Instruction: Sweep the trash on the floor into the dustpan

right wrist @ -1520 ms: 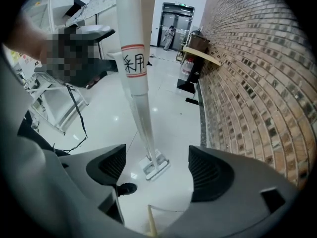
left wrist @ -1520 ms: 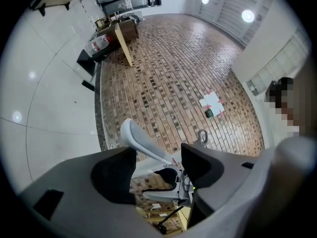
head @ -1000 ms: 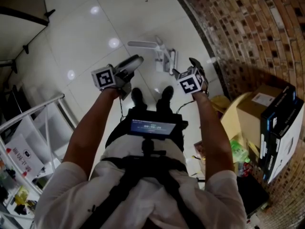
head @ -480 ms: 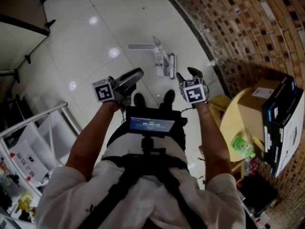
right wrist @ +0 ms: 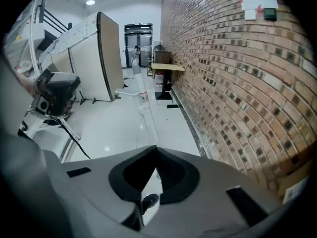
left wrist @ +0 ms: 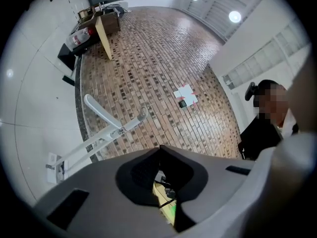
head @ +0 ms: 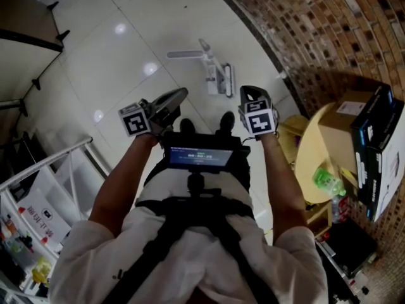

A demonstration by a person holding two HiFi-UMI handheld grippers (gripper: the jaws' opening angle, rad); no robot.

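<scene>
My left gripper (head: pixel 180 95) sits left of centre in the head view and my right gripper (head: pixel 251 92) right of centre, both held above my shoes (head: pixel 204 125) and the small screen (head: pixel 200 158) strapped to my chest. The fingers of each are closed tip to tip and grip nothing. In the left gripper view the two grey fingers (left wrist: pixel 124 182) of my left gripper (left wrist: pixel 159 149) meet at the middle of the frame with no gap at the tips. In the right gripper view my right gripper (right wrist: pixel 156 149) shows the same, its tips pressed together over bare tile.

The white broom and dustpan set (head: pixel 214 75) lies on the white tiled floor (head: pixel 120 68) in the upper middle of the head view. It is beyond both grippers, well apart from them and near the foot of the brick wall (head: pixel 329 37). Its long handle reaches toward the upper left of that frame. I cannot tell which part is the broom and which the pan. In the left gripper view the set (left wrist: pixel 105 122) slants across the left middle, beside the dark strip where floor meets brick. In the right gripper view it (right wrist: pixel 144 99) lies at centre, running along the floor toward me.

At the right edge of the head view stands a round pale table (head: pixel 311 151) with a cardboard box (head: pixel 345 128) and a black box (head: pixel 378 151) on it, and a green bottle (head: pixel 329 181) below them.
</scene>
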